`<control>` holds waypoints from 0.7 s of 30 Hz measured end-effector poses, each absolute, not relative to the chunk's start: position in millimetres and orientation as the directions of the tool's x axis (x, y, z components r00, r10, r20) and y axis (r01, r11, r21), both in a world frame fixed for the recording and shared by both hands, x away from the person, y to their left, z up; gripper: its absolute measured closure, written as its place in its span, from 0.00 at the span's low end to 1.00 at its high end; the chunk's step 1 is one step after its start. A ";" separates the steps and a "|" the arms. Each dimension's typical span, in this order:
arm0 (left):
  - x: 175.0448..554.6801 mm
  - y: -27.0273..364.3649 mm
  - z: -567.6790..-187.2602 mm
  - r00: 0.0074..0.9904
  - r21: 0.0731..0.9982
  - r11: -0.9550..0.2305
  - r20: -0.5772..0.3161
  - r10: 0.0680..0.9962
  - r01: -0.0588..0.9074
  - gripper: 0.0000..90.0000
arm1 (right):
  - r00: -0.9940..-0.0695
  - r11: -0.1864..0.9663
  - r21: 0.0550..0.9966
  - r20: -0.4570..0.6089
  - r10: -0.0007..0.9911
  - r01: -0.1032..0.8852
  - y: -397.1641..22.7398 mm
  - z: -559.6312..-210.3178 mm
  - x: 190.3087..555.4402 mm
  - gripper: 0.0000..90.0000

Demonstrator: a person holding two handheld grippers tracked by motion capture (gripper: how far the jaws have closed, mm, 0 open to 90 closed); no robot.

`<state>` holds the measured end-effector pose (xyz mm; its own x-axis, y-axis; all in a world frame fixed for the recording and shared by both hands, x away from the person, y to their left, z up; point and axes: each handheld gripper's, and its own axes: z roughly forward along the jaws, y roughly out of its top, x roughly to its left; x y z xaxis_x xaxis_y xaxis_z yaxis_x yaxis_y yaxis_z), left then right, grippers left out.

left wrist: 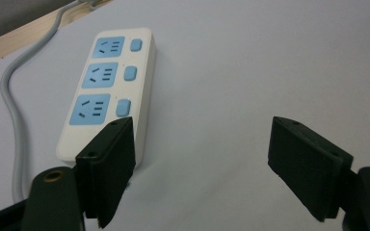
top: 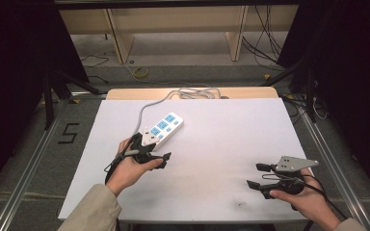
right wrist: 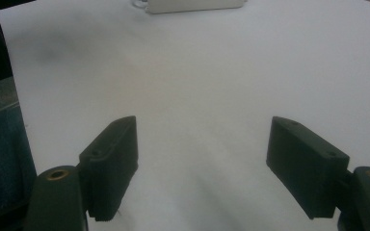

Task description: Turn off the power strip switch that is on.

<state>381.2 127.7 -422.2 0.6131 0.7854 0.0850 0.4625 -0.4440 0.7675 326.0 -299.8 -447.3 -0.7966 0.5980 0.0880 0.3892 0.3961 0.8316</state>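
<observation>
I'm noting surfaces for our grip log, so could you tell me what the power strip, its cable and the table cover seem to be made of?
Power strip: looks like hard cream plastic, smooth, slightly glossy, with blue socket faces. Cable: grey, probably rubbery sheathing, since it curves softly. Table cover: a flat matte white sheet, possibly paper or board; I can't tell which.

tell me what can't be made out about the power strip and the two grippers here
- Power strip: in the high view the left gripper and its grey plate cover the near end.
- Power strip, left gripper view: the gripper's own jaw hides the near corner; whether the switches are on is too small to tell.
- Cable: it runs off the table's far edge, so its plug end is hidden.
- Right gripper: open over bare sheet; the hand covers its body.
</observation>
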 end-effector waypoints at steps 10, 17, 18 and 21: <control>351.1 136.0 -435.8 0.586 0.785 -0.429 0.106 0.803 0.446 0.27 | -0.798 0.403 0.830 0.082 0.597 0.386 -299.7 -446.9 325.6 0.30; 332.7 143.5 -446.0 0.571 0.777 -0.439 0.127 0.811 0.451 0.26 | -0.798 0.401 0.831 0.083 0.596 0.386 -299.5 -446.9 325.3 0.30; 330.4 144.9 -447.3 0.572 0.777 -0.440 0.127 0.811 0.451 0.26 | -0.799 0.403 0.830 0.082 0.596 0.385 -299.6 -447.0 325.4 0.30; 323.2 148.9 -451.0 0.575 0.770 -0.448 0.131 0.808 0.455 0.26 | -0.799 0.403 0.830 0.081 0.596 0.385 -299.6 -447.0 325.5 0.30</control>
